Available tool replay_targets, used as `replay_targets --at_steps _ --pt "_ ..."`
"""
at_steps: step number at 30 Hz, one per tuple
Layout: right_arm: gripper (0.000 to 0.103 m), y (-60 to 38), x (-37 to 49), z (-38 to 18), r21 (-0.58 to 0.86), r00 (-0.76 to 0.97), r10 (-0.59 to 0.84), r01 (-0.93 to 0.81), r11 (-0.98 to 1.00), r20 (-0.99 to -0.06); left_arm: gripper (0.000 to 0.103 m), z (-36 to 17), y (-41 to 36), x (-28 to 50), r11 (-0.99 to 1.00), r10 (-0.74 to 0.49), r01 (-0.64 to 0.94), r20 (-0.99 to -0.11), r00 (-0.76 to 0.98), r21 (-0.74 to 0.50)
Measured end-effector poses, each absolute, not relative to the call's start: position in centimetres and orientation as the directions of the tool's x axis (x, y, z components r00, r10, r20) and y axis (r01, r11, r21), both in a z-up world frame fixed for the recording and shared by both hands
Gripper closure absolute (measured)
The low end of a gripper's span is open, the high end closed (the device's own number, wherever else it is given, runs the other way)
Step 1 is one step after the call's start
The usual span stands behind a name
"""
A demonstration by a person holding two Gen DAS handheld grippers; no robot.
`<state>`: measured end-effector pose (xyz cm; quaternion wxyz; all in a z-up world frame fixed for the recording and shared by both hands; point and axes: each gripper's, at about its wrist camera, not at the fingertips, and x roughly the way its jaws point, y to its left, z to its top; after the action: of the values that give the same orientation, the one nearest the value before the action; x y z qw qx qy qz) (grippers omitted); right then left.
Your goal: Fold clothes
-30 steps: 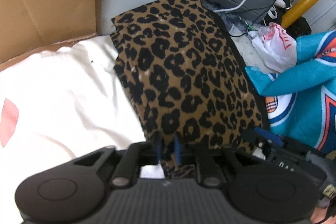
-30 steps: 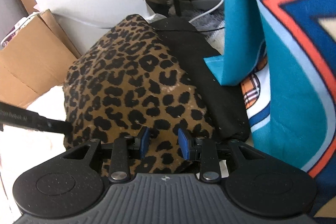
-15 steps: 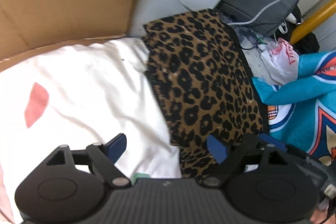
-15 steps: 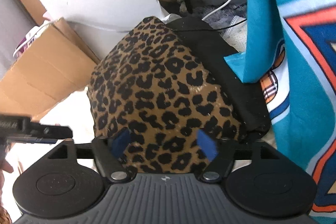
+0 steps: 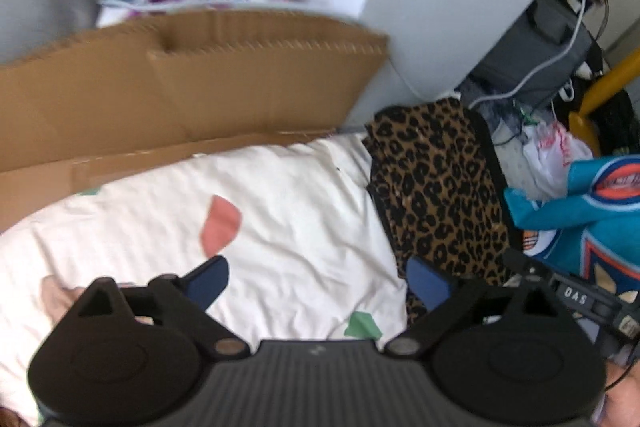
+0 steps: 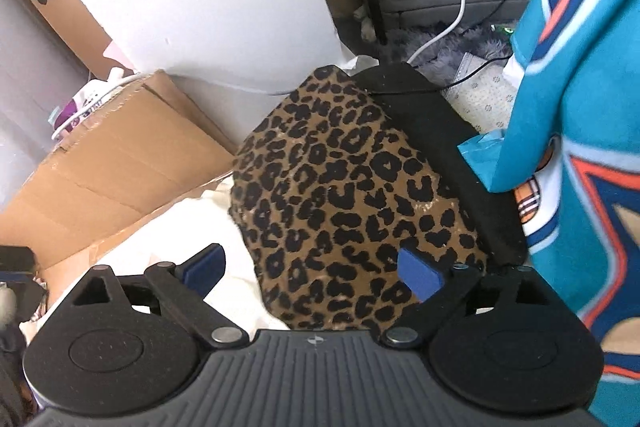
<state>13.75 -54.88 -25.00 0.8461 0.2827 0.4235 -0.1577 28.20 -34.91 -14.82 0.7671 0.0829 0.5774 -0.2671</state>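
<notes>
A folded leopard-print garment point(image 6: 352, 195) with a black edge is seen lying on white bedding point(image 5: 280, 211) beside a teal blanket point(image 6: 580, 155), released below the left gripper point(image 5: 320, 283) and right gripper point(image 6: 312, 273), whose jaws, just opened, are spread wide and empty.

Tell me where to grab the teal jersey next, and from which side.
Take the teal jersey by the loose corner lying over the leopard-print garment's black edge, coming from above with the open right gripper; it sticks out free, probably easy to pinch.
</notes>
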Motion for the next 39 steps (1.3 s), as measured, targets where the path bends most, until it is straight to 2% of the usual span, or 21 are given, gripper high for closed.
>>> replay_targets --at_steps 8,15,25,32,39 --pt "0.001 -53.3 12.6 -19.4 0.358 0.560 0.000 0.529 0.769 -0.828 0.006 -8.0 -30.5 26.5 0.863 -0.301 0.464 -0.941 0.158 -0.198" --pt "0.001 -51.5 10.9 -13.2 0.368 0.567 0.011 0.519 0.772 -0.823 0.001 -1.2 -26.1 23.6 0.885 -0.305 0.425 -0.927 0.219 -0.191" --pt "0.001 -48.0 8.4 -5.4 0.343 0.555 0.002 0.511 0.788 -0.832 0.001 5.9 -18.2 18.2 0.923 -0.273 0.348 -0.917 0.291 -0.165" --pt "0.001 -44.9 5.9 -0.8 0.334 0.573 0.010 0.463 0.821 -0.820 0.001 10.4 -10.0 14.3 0.963 -0.207 0.237 -0.920 0.332 -0.132" --pt "0.001 -42.0 3.6 0.9 0.371 0.597 0.073 0.394 0.841 -0.799 0.001 13.4 -1.4 10.1 0.993 -0.122 0.054 -0.921 0.371 -0.109"
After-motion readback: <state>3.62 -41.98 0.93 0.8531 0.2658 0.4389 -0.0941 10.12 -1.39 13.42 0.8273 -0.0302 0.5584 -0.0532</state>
